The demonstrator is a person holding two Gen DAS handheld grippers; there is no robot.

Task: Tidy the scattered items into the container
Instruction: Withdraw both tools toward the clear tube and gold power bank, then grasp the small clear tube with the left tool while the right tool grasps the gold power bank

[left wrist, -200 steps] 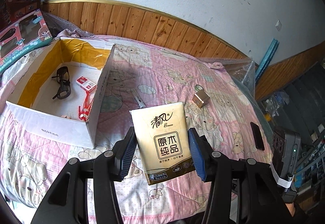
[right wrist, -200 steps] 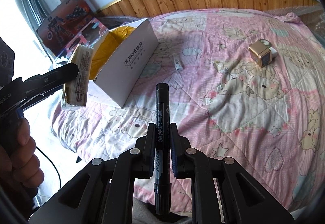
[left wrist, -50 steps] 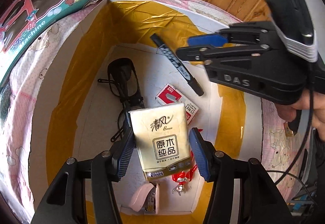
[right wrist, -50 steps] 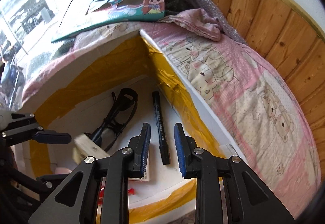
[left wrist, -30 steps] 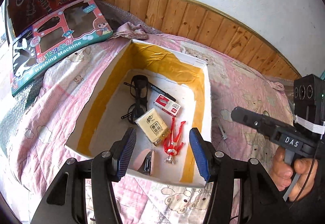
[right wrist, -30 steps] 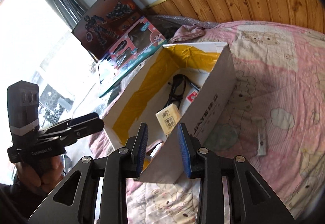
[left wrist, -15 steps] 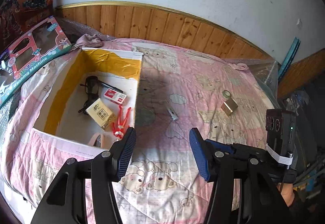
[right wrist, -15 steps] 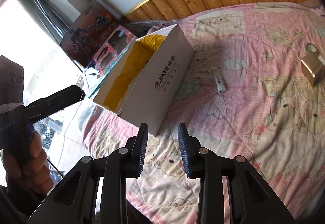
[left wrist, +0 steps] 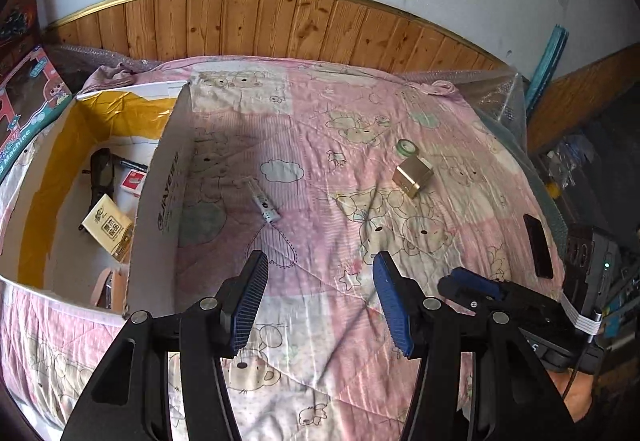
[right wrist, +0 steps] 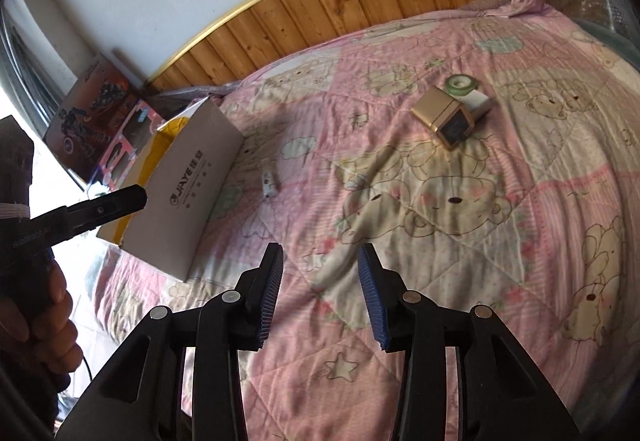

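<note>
1. Left gripper [left wrist: 320, 277]: jaws spread wide, empty, above the pink bear-print quilt [left wrist: 400, 241].
2. Right gripper [right wrist: 320, 273]: jaws apart, empty.
3. White cardboard box lined with yellow tape [left wrist: 168, 193]: at the left, holding a beige tissue pack [left wrist: 107, 225] and black glasses [left wrist: 100, 173] (partly hidden).
4. On the quilt: small white tube [left wrist: 266, 206] near the box; gold square box [left wrist: 412, 177] well apart.

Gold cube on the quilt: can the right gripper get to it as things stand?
Probably yes. The right gripper is open and empty, and bare quilt lies between it and the gold cube. A green-capped item and a white piece touch its far side.
</note>
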